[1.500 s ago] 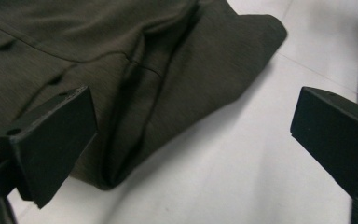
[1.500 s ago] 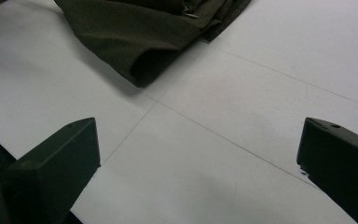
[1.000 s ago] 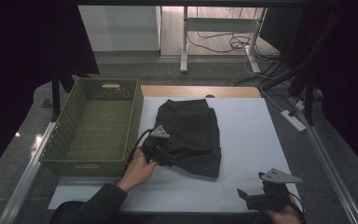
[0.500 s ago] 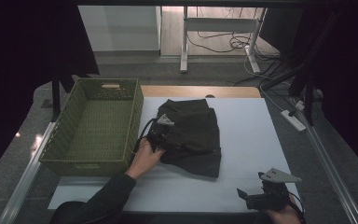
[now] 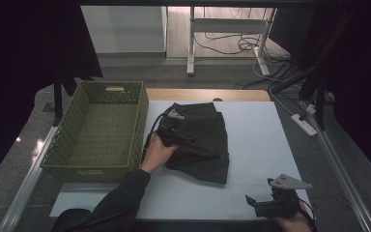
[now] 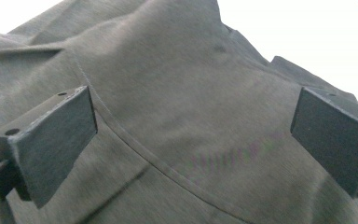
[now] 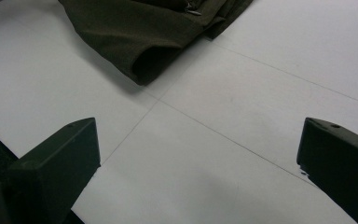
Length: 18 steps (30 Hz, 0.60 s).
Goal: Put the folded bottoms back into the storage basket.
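Dim room, dark curtains either side, cables on the floor behind; the work surface is a white-topped table [image 5: 251, 193] with a wooden edge at the far end. Far left on it I have the olive-green woven plastic basket [image 5: 96, 133], rectangular, nothing in it that I can see, set just beside the clothing, so I judge it is the drop target. Next over, my left gripper [image 5: 176, 133] sits over the near-left part of the dark olive folded fabric garment [image 5: 200, 140], which lies flat in the middle of the table, apart from the basket wall. In the left gripper view the two black jaws stand wide apart with the cloth [image 6: 191, 121] and a stitched seam between them, close up; not pinching yet, whether the tips touch the fabric I cannot tell. I read this as lining up a grab on the thick folded layers so the stack lifts whole. Far right, my right gripper [image 5: 270, 205] is parked at the near edge of the table, well apart from the garment. Its jaws are spread too, nothing between them but bare tabletop [image 7: 223, 154], with a folded hem of the garment [image 7: 149, 32] further ahead. Likely waiting, out of the left arm's way.
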{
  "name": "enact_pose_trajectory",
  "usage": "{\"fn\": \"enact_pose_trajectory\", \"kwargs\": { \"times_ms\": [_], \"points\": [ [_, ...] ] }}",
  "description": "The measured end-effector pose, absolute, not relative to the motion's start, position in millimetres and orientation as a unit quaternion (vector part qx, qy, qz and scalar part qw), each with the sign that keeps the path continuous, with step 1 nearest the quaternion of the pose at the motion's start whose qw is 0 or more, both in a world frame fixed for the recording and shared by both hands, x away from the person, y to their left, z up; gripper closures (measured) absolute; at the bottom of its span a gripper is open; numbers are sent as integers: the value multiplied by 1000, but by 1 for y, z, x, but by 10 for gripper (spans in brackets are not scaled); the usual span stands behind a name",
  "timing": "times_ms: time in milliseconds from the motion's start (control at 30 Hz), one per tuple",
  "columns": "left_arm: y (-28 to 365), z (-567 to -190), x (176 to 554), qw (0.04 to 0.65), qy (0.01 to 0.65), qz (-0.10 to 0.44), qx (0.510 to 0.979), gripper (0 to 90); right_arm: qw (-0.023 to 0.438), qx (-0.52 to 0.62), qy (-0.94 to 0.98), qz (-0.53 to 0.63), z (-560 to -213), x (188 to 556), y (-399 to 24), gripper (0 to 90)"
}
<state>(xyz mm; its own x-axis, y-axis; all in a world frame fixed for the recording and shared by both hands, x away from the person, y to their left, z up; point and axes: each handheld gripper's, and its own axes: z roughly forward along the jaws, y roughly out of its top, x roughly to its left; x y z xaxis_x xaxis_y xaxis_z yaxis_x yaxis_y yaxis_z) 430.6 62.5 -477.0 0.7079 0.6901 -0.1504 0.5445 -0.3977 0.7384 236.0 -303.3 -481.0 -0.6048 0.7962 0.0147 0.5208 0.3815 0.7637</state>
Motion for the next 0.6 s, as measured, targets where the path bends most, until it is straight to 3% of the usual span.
{"fn": "enact_pose_trajectory", "kwargs": {
  "times_ms": [600],
  "points": [
    [90, -492, 484, 375, 433, 92, 815, 14, 179, 403, 813, 380, -481, 236, -303, 0]
  ]
}}
